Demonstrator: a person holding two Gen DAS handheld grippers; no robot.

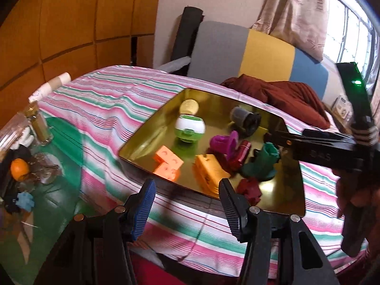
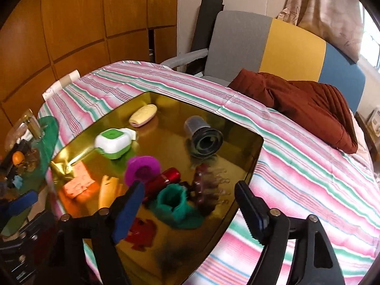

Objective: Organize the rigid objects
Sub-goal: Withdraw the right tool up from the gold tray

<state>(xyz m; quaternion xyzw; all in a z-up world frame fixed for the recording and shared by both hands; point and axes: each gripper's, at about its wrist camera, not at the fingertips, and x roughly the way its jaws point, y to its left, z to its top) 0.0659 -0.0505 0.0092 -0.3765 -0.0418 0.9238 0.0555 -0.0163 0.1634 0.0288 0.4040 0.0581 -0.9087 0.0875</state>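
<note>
Only legible writing: faint "DAS" on the right gripper [image 1: 280,140] body

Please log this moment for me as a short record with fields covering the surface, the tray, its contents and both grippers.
surface: striped cloth
tray: gold tray lying on the cloth
contents: green-and-white case, grey cup on its side, purple piece, red cylinder, teal piece, orange block, yellow wedge
left gripper: open, empty, at the tray's near edge
right gripper: open, empty, above the teal piece
</note>
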